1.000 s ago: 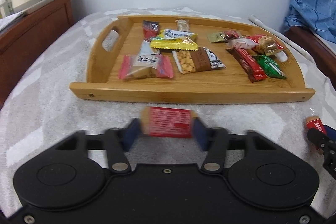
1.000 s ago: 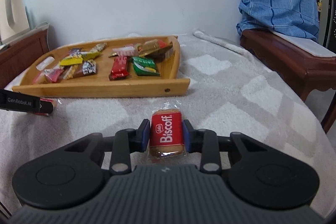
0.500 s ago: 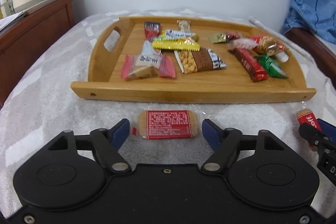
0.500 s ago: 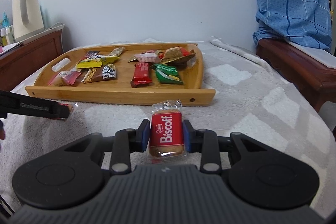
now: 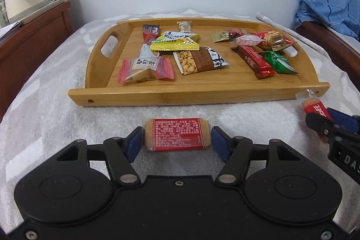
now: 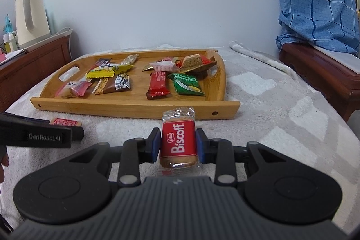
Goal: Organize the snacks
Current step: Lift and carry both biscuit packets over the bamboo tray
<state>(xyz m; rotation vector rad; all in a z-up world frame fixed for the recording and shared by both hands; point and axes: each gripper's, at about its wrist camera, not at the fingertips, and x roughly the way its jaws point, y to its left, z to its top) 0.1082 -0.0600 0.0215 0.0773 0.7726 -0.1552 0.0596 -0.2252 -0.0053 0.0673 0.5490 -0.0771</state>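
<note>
Right now the left hand-held gripper (image 5: 177, 142) is straddling a red-labelled biscuit packet (image 5: 177, 134) lying on the towel-covered bed (image 5: 45, 109). Its jaws are closing, the packet between them; the blue pads (image 5: 134, 144) are standing just clear of both ends, not yet pressing. The packet's long axis is running side to side, straight across the jaw line, so the pads are meeting it end-on. It is lying directly ahead of this gripper, no sideways offset.

Off to the right, the right hand-held gripper (image 6: 177, 145) is clamping a Biscoff packet (image 6: 178, 143) by its long sides, the packet pointing away toward the tray, the pads tight against the wrapper.

Just beyond both, the wooden tray (image 5: 198, 95) is sitting with its long front rim crosswise. The left packet is lying near that rim, closer to the left gripper than to the right.

Judgement: the lift over the rim is turning on an end-on grip, which may buckle the wrapper.

Farther in, assorted snacks (image 5: 200, 60) are lying loosely across the tray floor.
</note>
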